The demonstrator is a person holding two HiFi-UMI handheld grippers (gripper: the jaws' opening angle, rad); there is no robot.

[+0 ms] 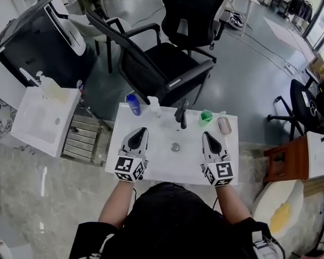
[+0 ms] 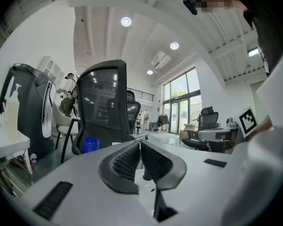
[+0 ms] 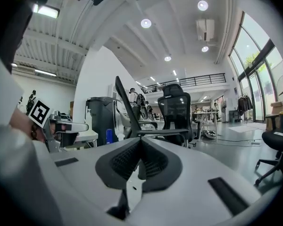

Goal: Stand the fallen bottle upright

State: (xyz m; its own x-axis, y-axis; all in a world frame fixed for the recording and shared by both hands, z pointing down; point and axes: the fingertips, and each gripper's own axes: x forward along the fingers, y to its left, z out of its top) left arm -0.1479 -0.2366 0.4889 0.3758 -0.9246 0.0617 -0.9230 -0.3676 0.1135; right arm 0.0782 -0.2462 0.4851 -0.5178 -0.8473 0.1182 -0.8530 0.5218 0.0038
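Observation:
On the small white table (image 1: 162, 163) a blue bottle (image 1: 133, 104) and a clear bottle (image 1: 154, 107) stand along the far edge. A green bottle (image 1: 206, 116) and a pink one (image 1: 224, 125) are at the far right; whether either lies on its side I cannot tell. My left gripper (image 1: 142, 129) hovers over the table's left half, shut and empty. My right gripper (image 1: 206, 134) is over the right half, just short of the green bottle, also shut and empty. In the left gripper view the jaws (image 2: 140, 145) meet, with the blue bottle (image 2: 90, 145) beyond. The right gripper view shows its jaws (image 3: 141, 142) touching.
A black tap-like piece (image 1: 181, 114) stands at the table's far middle and a round drain (image 1: 175, 147) lies between the grippers. A black office chair (image 1: 162, 63) is close behind the table. A white stand (image 1: 46, 117) sits to the left, a wooden stool (image 1: 286, 158) to the right.

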